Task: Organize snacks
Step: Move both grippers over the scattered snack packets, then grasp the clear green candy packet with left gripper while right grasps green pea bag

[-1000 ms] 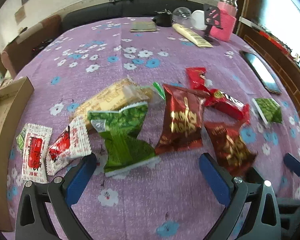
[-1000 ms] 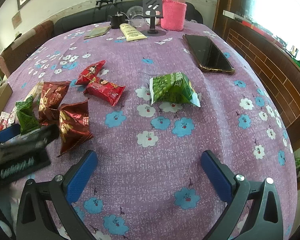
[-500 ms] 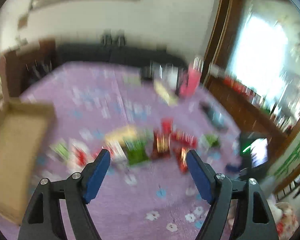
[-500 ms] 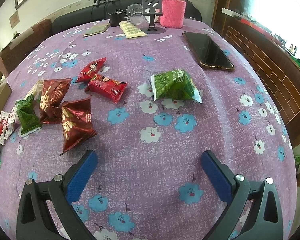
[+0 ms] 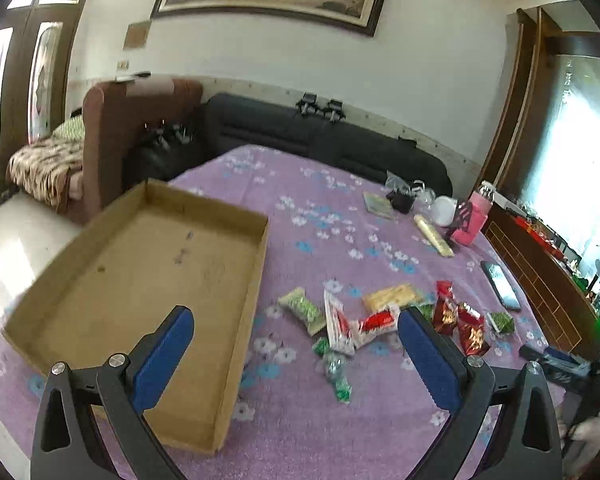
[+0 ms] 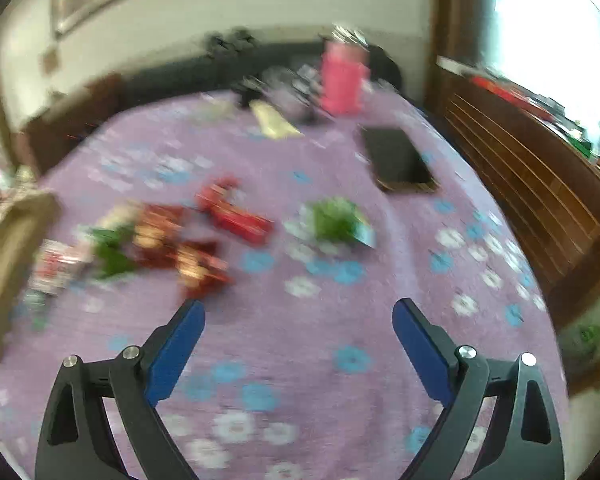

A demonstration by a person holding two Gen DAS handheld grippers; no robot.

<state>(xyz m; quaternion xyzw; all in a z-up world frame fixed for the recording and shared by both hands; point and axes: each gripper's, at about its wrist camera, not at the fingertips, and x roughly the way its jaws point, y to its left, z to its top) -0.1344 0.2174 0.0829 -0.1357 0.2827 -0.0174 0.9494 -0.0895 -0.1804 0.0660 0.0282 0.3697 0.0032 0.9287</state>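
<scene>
Several snack packets lie loose on the purple flowered tablecloth: a green packet (image 5: pixel 302 310), white-and-red packets (image 5: pixel 338 326), a beige packet (image 5: pixel 392 295), dark red packets (image 5: pixel 470 330) and a small green packet (image 5: pixel 500 321). A shallow empty cardboard tray (image 5: pixel 236 316) lies left of them. My left gripper (image 5: pixel 296 332) is open and empty, high above the tray's right edge. My right gripper (image 6: pixel 298 326) is open and empty above bare cloth. Its blurred view shows a green packet (image 6: pixel 338 222) and red packets (image 6: pixel 240 220) ahead.
At the table's far side stand a pink-sleeved jar (image 5: pixel 474 220), a cream tube (image 5: pixel 434 234), a white cup (image 5: pixel 444 210) and a phone stand. A black phone (image 5: pixel 500 284) lies at the right edge. A dark sofa (image 5: pixel 320 136) is behind the table.
My left gripper has lifted and pulled back far to the left, so the tray now fills its view. My right gripper has pulled back and tilted up; its view is now blurred.
</scene>
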